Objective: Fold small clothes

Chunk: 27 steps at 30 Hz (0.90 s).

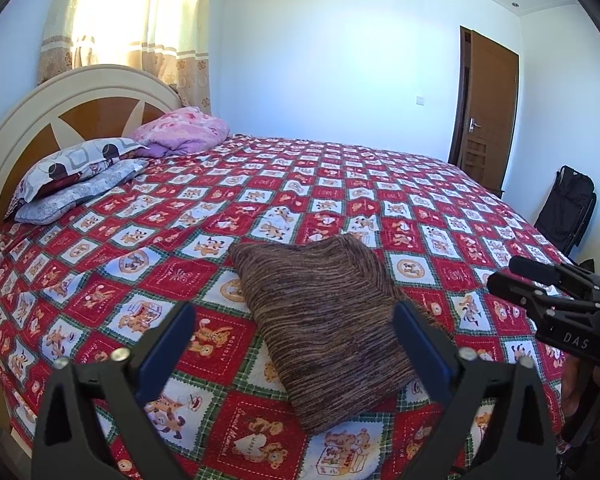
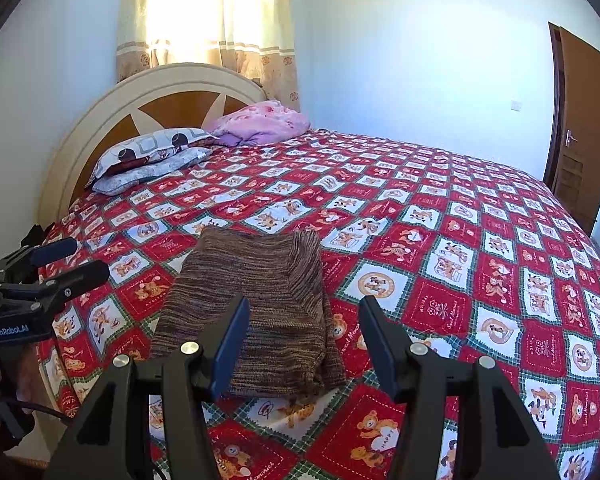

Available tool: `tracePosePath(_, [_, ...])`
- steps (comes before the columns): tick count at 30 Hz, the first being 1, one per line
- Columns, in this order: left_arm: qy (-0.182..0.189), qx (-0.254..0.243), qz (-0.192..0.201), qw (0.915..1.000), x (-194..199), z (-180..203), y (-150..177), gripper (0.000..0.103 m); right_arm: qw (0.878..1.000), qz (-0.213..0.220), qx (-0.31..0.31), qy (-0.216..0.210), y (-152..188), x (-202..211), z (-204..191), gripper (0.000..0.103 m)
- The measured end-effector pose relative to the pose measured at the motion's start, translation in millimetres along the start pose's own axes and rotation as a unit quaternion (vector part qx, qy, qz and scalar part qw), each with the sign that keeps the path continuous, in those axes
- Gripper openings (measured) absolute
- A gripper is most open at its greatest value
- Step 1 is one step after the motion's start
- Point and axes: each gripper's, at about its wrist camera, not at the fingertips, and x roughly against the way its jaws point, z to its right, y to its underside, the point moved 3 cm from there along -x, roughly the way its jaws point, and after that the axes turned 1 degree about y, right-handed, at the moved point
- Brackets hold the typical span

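Observation:
A brown striped knit garment (image 1: 324, 320) lies folded into a rectangle near the front edge of the bed; it also shows in the right wrist view (image 2: 256, 312). My left gripper (image 1: 296, 344) is open and empty, hovering just above the garment's near end. My right gripper (image 2: 304, 340) is open and empty, held above the garment's near right corner. The right gripper also shows at the right edge of the left wrist view (image 1: 540, 284), and the left gripper at the left edge of the right wrist view (image 2: 60, 264).
The bed carries a red patchwork bedspread (image 1: 260, 184) with cartoon squares. Pillows (image 1: 80, 176) and a pink blanket (image 1: 180, 130) lie by the cream headboard (image 1: 32, 112). A brown door (image 1: 488, 112) and a black chair (image 1: 564, 208) stand at the right.

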Motion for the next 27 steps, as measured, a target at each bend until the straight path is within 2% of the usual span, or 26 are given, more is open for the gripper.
tracePosePath(8, [-0.002, 0.001, -0.004, 1.0, 0, 1, -1, 0.103, 1.0, 0.011, -0.004, 0.001, -2, 4, 0, 0.058])
tracePosePath(18, [-0.025, -0.004, 0.015, 0.9996, 6, -3, -4, 0.103, 0.999, 0.034, -0.004, 0.003, -6, 14, -2, 0.058])
tracePosePath(27, [-0.033, 0.001, 0.03, 0.999, 8, -10, -4, 0.103, 1.0, 0.031, 0.003, -0.003, -5, 12, -7, 0.058])
